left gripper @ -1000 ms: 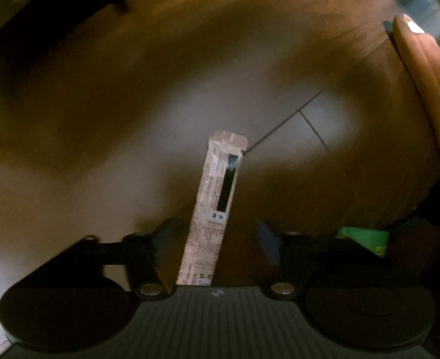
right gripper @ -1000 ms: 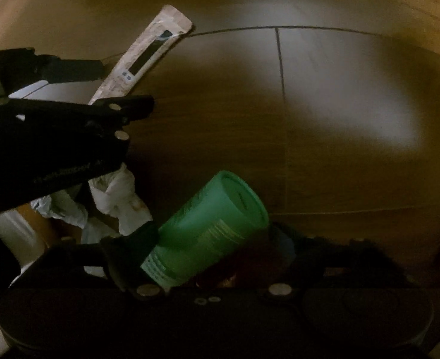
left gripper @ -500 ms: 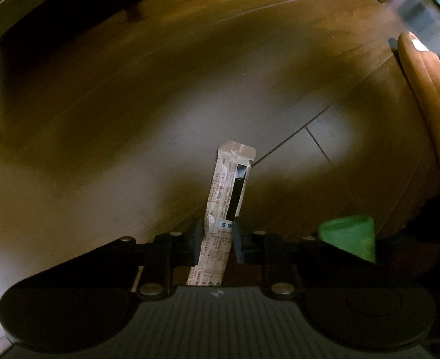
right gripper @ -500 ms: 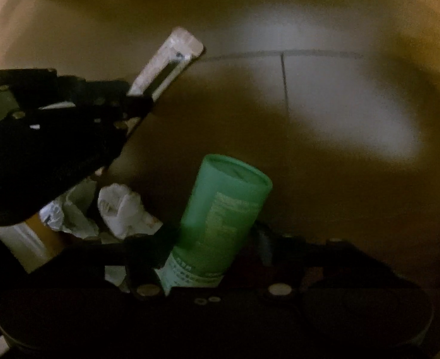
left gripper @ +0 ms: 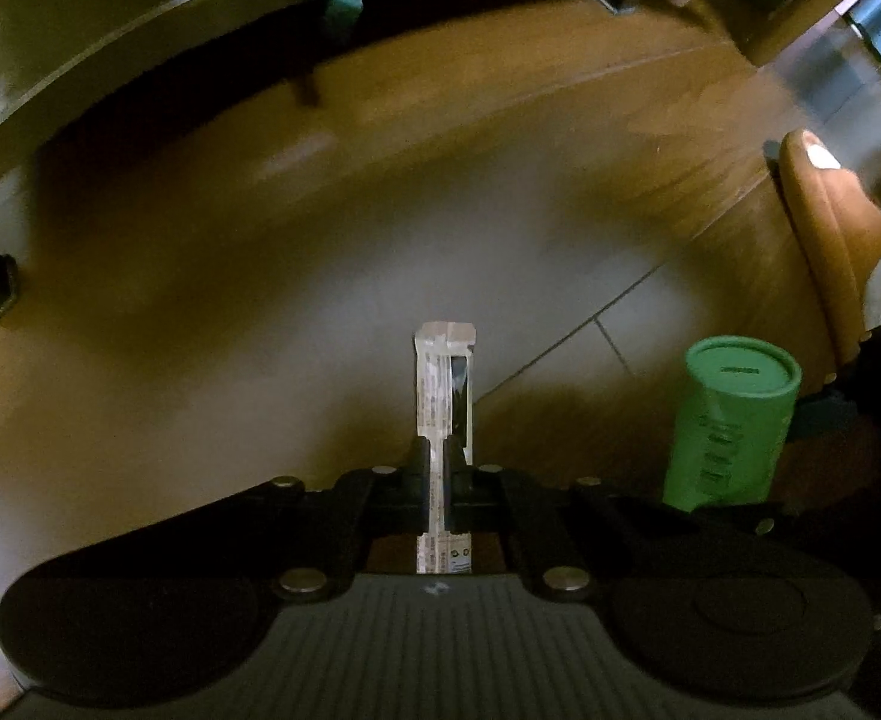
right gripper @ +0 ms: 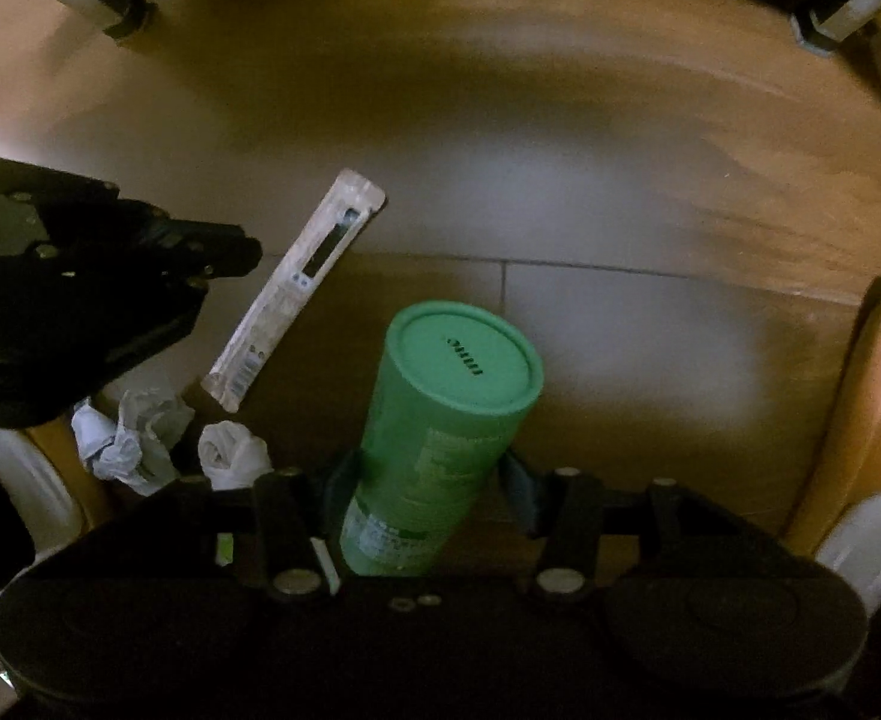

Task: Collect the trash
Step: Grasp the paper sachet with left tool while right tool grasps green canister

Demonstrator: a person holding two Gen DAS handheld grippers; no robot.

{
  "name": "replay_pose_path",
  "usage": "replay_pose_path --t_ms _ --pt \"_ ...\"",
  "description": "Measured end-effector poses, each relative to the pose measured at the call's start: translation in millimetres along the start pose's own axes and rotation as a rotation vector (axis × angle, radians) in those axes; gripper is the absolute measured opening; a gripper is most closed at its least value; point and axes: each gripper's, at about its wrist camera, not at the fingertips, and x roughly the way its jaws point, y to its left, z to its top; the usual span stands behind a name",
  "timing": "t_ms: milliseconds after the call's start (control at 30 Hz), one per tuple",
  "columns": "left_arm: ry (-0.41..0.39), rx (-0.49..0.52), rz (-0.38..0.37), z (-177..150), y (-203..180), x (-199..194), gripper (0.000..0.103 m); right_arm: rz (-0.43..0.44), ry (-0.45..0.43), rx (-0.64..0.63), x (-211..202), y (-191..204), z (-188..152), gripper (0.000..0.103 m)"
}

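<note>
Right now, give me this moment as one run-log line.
left gripper: shut on long wrapper | right gripper: shut on green tube | crumpled tissues: on floor

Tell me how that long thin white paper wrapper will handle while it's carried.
The long thin white paper wrapper probably weighs little. It sticks out straight beyond the left gripper, so it seems fairly stiff, though it may flutter or slip.
</note>
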Motion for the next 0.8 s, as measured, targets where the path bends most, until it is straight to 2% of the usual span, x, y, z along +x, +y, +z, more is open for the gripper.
replay_pose_path --t_ms 267,400,500,567,667,800 --pt "0.026 -0.035 -0.018 4.6 -9.7 8.1 0.006 0.020 -0.004 0.039 1.9 -11.4 -1.6 0.050" --pt "0.056 -0.104 -0.078 3.1 -3.5 21.1 0.011 0.021 0.004 0.068 12.2 -17.5 3.8 0.050" --pt "0.065 -0.120 -0.080 -0.3 -2.9 31.7 0.034 0.033 0.008 0.101 17.8 -24.2 8.3 0.050" --pt "0.052 -0.132 -0.067 -2.3 -2.5 37.8 0.068 0.041 0.011 0.117 21.4 -27.0 10.3 0.050" --pt "0.036 -0.135 -0.050 -2.6 -3.5 44.1 0.070 0.047 0.012 0.134 25.0 -29.5 11.5 0.049" --pt "0.027 -0.067 0.010 -2.2 -15.2 52.4 0.070 0.048 0.012 0.140 28.0 -30.0 11.9 0.049"
